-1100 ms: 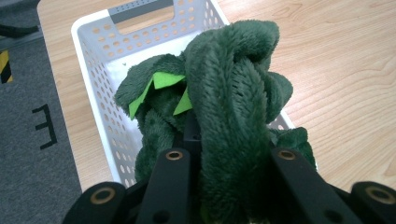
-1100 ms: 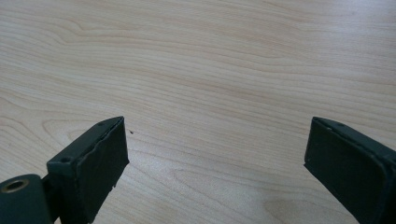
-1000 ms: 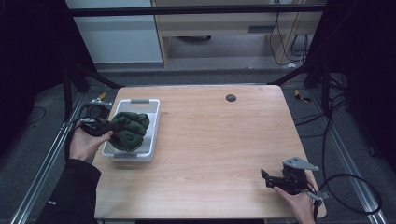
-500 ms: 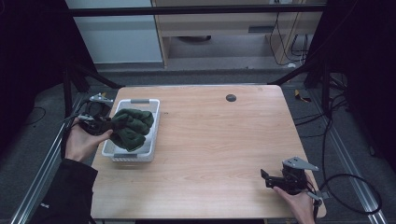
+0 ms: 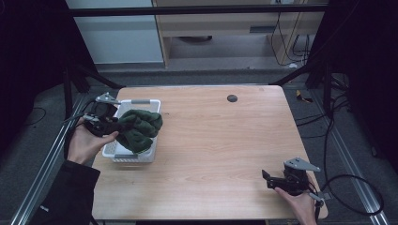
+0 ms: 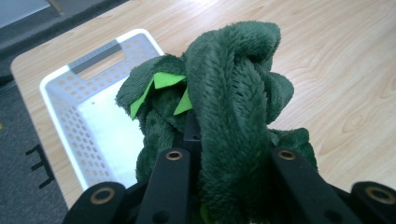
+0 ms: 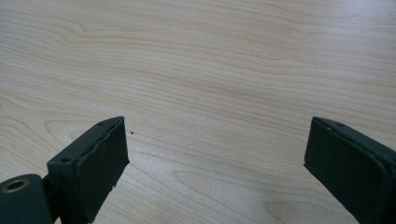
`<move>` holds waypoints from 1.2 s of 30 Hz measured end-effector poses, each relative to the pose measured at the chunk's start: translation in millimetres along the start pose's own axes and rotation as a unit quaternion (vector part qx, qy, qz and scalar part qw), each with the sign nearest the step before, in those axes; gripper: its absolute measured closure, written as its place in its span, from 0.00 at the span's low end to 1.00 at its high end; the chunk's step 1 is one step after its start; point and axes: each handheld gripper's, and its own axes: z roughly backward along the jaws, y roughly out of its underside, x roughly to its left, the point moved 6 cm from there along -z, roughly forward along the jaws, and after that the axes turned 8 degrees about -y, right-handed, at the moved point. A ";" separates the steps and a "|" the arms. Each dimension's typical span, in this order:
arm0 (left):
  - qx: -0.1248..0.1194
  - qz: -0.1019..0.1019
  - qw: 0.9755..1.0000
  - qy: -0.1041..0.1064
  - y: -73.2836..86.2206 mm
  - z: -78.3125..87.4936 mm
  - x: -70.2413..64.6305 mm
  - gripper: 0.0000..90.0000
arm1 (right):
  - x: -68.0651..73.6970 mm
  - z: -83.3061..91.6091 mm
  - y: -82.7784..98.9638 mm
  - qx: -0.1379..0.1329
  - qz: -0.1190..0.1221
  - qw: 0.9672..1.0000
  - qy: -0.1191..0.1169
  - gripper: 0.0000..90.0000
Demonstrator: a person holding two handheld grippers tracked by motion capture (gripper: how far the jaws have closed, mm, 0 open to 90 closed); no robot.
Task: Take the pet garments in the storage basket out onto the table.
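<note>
While the left hand-held gripper [image 5: 111, 125] clamps a green plush toy [image 5: 139, 129] above the white basket [image 5: 137, 157] at nine o'clock, the right hand-held gripper [image 5: 268, 178] rests wide open on the tabletop [image 5: 220, 140] at five o'clock.

My right gripper [image 7: 215, 163] sits low over the bare wooden table [image 7: 219, 70], its two black jaws spread wide apart with nothing between them.

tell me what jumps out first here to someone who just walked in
A dark green plush toy, gripped by the left gripper over the white perforated basket at the table's left edge. Next, the right gripper near the front right corner, jaws wide apart over bare wood.
</note>
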 end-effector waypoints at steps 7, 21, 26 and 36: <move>0.000 -0.020 1.000 0.015 -5.5 -0.4 -17.0 0.85 | 0.1 0.4 -0.4 -0.001 0.001 1.000 0.000 0.07; -0.005 -0.052 0.998 0.042 -23.3 -8.1 -52.2 0.85 | -1.1 2.0 -1.0 -0.005 0.001 1.000 0.004 0.07; 0.000 -0.067 0.996 0.051 -28.3 -14.4 -63.8 0.85 | -1.8 2.0 -1.7 -0.008 0.007 1.000 0.006 0.07; 0.010 -0.092 0.994 0.066 -38.0 -27.5 -86.4 0.85 | -1.5 1.4 -1.4 -0.007 0.007 1.000 0.005 0.07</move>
